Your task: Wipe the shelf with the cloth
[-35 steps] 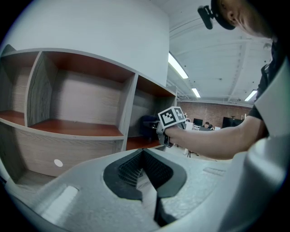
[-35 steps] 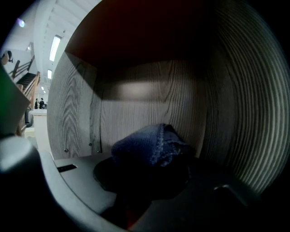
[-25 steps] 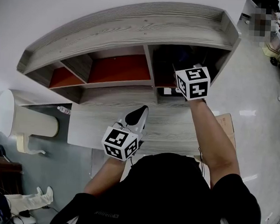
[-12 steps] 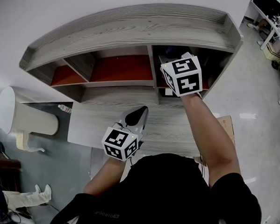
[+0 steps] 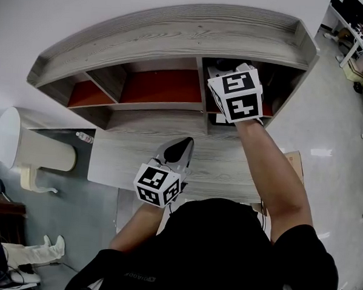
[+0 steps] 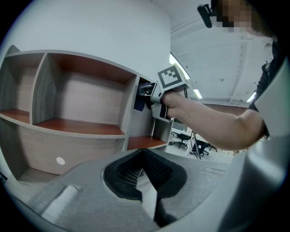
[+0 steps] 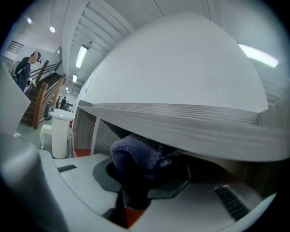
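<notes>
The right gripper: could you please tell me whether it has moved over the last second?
Yes. In the head view the right gripper has shifted left, toward the vertical divider of the shelf, and farther into the compartment.

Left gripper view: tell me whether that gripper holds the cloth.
No, the left gripper holds nothing between its jaws; the blue cloth is clamped in the right gripper.

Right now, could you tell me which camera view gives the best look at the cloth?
The right gripper view: the blue cloth fills its middle, clamped in the right gripper under the shelf. The left gripper view shows only a small dark-blue corner ahead of that gripper. In the head view the marker cube hides it.
</notes>
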A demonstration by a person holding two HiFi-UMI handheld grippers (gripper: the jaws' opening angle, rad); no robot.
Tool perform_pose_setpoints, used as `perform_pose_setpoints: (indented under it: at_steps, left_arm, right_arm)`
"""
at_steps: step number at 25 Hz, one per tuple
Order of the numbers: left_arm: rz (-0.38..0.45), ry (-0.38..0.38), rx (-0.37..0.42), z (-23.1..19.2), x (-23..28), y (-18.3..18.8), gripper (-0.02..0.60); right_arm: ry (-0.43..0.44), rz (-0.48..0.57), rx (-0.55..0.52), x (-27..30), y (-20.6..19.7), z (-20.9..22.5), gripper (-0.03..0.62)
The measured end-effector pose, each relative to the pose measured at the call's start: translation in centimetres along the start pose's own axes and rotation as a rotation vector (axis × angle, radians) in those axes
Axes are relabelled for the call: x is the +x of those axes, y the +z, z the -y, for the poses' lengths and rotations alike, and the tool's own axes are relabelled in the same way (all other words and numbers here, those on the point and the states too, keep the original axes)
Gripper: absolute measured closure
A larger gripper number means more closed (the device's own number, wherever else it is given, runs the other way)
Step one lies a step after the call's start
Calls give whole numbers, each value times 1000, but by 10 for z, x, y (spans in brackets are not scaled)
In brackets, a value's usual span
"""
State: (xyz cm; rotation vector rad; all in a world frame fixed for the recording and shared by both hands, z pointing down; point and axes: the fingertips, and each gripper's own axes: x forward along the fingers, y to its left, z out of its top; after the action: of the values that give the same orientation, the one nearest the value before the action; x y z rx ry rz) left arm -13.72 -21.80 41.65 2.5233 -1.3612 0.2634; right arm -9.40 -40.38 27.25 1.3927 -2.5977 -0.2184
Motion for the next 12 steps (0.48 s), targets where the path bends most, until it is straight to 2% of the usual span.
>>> perform_pose_setpoints:
  at_steps: [12]
  left_arm:
    - [3,-1,-5,-1,-1,0,572]
  right_arm:
    - [-19,-21,-30,0,-9,-3,490]
